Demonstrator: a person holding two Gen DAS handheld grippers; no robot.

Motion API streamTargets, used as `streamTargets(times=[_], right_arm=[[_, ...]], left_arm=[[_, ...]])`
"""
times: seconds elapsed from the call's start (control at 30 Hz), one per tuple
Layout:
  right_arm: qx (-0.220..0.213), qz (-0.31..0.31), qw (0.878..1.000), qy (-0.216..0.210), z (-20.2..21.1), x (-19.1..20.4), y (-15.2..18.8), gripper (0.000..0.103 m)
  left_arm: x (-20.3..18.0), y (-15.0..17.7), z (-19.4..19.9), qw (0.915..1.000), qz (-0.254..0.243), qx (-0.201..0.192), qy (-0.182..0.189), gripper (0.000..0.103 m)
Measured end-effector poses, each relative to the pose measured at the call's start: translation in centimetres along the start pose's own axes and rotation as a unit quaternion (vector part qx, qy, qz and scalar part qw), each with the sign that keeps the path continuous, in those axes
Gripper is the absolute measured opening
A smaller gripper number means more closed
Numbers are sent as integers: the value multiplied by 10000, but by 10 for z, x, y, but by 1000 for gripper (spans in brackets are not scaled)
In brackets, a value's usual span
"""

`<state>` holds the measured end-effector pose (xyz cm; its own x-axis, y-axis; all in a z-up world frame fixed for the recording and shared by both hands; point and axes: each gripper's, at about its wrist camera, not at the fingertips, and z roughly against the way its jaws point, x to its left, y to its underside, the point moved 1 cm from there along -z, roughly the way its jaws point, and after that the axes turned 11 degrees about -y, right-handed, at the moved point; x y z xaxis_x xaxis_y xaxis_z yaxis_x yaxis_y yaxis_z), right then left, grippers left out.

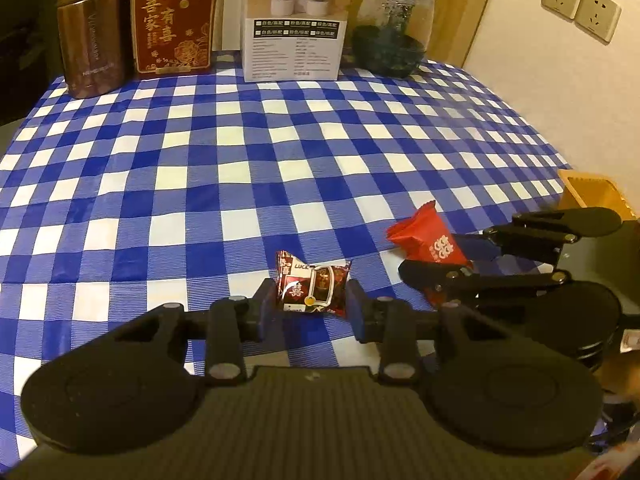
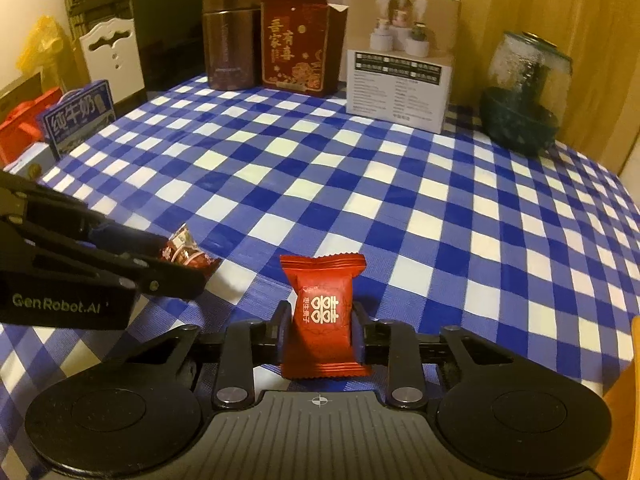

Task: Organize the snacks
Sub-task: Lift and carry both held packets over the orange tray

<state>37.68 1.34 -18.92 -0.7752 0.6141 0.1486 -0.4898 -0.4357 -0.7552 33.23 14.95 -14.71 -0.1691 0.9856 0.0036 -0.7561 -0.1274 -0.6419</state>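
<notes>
Left gripper (image 1: pixel 311 300): jaws closed on a dark red-and-white printed candy packet (image 1: pixel 312 286), pads pressing both its sides. The packet sits low over the blue-and-white checked tablecloth (image 1: pixel 240 160); whether it touches the cloth cannot be told. Print on the wrapper is only partly readable.

Right gripper (image 2: pixel 322 330): jaws closed on a plain red snack packet (image 2: pixel 323 316), gold characters on its front, held upright with crimped ends above and below the fingers. Its lower edge hides the cloth beneath, so contact with the table cannot be judged.

The two grippers are near each other. In the right wrist view the left one enters from the left edge, its body cut off by the frame, with only a corner of the dark packet showing past its fingers. In the left wrist view the right one comes in from the right, red packet partly covered by the linkage.

Along the far edge of the table, left to right: a brown metallic canister (image 1: pixel 94 40), an open red gift box (image 1: pixel 174 20) with gold characters, a white carton (image 1: pixel 296 24) with small unreadable print, a glass jar (image 1: pixel 394 28) with murky contents. A yellowish container (image 1: pixel 592 194) is cut off at the right. Off the table's left side, a blue milk carton (image 2: pixel 78 118), half hidden.
</notes>
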Motion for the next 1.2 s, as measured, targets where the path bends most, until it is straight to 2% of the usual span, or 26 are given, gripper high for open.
streamTargets(times=[0.7, 0.93, 1.2], right_arm=[[-73, -721, 9974, 17, 39, -13, 9, 31], [-116, -1063, 9943, -10, 58, -13, 15, 31], [-296, -1423, 9893, 134, 99, 0, 29, 31]], left_arm=[[-15, -4, 11, 9999, -95, -80, 108, 33], [-15, -4, 27, 9997, -35, -177, 170, 33], [-32, 0, 54, 9987, -89, -337, 360, 33]])
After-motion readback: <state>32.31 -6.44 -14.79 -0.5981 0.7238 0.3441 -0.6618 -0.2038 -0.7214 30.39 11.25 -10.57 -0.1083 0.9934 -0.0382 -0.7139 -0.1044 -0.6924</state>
